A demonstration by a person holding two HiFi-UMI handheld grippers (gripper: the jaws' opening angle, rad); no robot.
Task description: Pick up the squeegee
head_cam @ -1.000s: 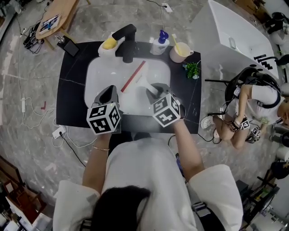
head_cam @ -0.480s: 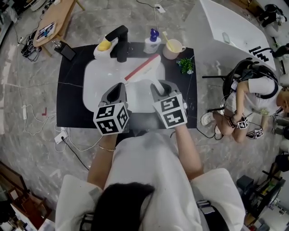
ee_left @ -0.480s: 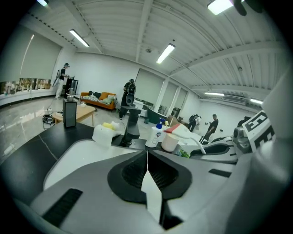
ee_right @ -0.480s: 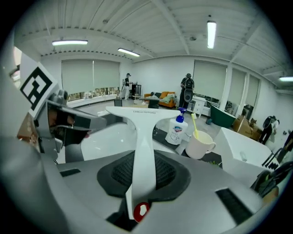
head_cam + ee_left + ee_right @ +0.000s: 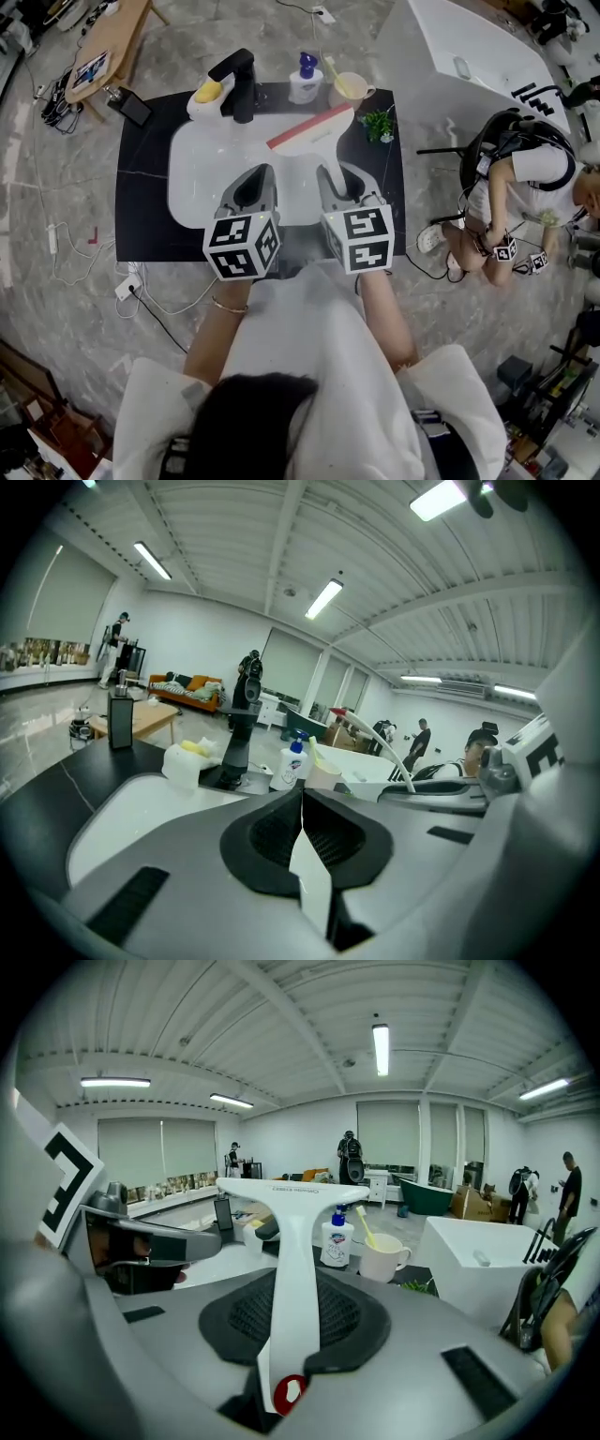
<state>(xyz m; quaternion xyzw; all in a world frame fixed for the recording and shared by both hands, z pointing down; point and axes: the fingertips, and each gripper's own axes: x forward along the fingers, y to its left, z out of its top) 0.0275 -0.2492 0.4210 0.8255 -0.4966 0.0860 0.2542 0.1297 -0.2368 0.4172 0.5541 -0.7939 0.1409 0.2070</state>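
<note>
The squeegee (image 5: pixel 310 127) has a white handle and a red blade. It hangs in the air over the far part of the white sink (image 5: pixel 192 159), its blade lying slantwise. My right gripper (image 5: pixel 334 178) is shut on the handle's near end. In the right gripper view the handle (image 5: pixel 292 1241) runs up between the dark pads (image 5: pixel 352 1321) to the T-shaped head, and the right gripper (image 5: pixel 286 1335) clamps it low down. My left gripper (image 5: pixel 255 183) hovers beside it over the basin. In the left gripper view the left gripper (image 5: pixel 302 808) is shut with nothing in it.
The sink sits in a black counter (image 5: pixel 141 197). Along its far rim stand a black faucet (image 5: pixel 239 84), a yellow sponge (image 5: pixel 207 91), a soap bottle (image 5: pixel 305 82), a cup (image 5: pixel 349 89) with a toothbrush and a small plant (image 5: pixel 377 122). A person (image 5: pixel 525 187) sits at the right.
Both grippers have risen and drawn side by side. The squeegee has come up out of the basin in the right gripper, and its blade has swung to the far right.
</note>
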